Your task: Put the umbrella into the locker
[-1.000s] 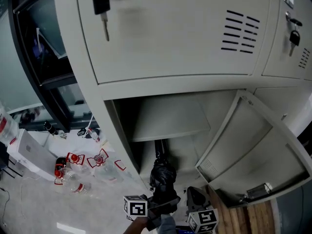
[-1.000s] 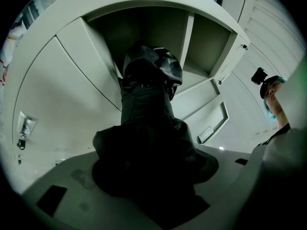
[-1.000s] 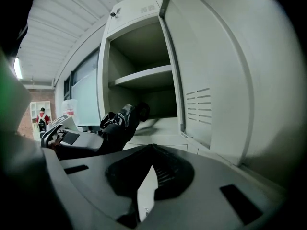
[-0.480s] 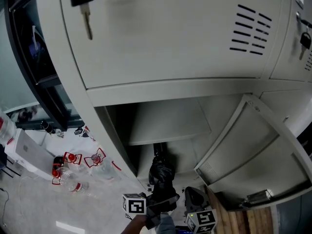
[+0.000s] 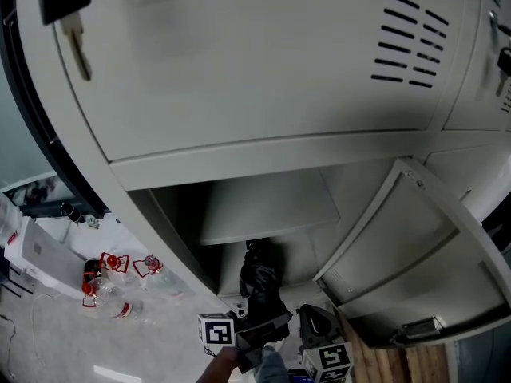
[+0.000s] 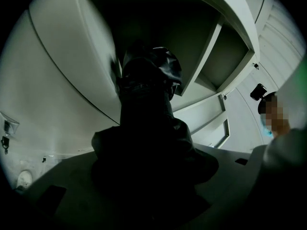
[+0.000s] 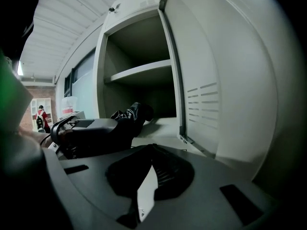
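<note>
The black folded umbrella (image 5: 260, 282) points into the open lower locker compartment (image 5: 267, 210), its far end just past the front edge. My left gripper (image 5: 257, 331) is shut on the umbrella's near end. In the left gripper view the umbrella (image 6: 148, 123) fills the middle and hides the jaws of the left gripper (image 6: 152, 181). My right gripper (image 5: 319, 327) hangs just to the right, beside the open locker door (image 5: 415, 246); its own view shows the right gripper (image 7: 151, 169) shut with nothing in it. That view also shows the umbrella (image 7: 130, 116) lying toward the compartment floor.
A shelf (image 7: 139, 71) divides the compartment. The closed upper locker door (image 5: 263, 62) has a key (image 5: 70, 26) in it. Several red-capped bottles (image 5: 120, 290) and a white box (image 5: 40, 254) lie on the floor at left. Wooden flooring (image 5: 383, 364) shows at lower right.
The head view has shifted, so the upper door fills more of it. The umbrella and my left gripper have edged slightly toward the compartment. The right gripper has kept its place beside them.
</note>
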`<state>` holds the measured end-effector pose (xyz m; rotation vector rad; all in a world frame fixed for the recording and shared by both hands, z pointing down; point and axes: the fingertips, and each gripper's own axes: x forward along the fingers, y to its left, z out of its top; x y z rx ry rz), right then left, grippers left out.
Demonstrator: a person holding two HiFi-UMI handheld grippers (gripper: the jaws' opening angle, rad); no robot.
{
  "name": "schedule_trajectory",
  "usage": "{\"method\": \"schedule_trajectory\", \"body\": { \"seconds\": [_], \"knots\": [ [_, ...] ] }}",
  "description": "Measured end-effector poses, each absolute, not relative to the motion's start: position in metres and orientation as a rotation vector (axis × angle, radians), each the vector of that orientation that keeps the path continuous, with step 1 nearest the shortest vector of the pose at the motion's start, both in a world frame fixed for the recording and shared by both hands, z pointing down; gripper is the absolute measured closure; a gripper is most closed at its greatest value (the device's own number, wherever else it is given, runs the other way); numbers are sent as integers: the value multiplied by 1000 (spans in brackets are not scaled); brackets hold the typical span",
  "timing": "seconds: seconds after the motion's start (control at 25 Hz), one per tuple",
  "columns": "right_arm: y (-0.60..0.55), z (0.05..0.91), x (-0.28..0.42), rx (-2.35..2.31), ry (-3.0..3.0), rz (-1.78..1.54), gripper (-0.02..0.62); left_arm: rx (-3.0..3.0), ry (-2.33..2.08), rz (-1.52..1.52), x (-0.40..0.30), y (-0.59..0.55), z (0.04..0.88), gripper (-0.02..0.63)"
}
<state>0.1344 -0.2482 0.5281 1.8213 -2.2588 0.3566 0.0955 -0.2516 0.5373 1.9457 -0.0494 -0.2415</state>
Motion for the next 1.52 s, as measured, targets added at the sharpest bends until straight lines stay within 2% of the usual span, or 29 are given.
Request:
{"method": "schedule_trajectory", "body": {
  "seconds": [1.08,1.52],
  "knots": [
    [-259,525,132,1823,-2268,352,595,1691,17,-422,107,-299,517,322],
    [-253,523,119,1805,-2286,361,594,1670,-37,-411,103,-299,521,267]
  ]
}}
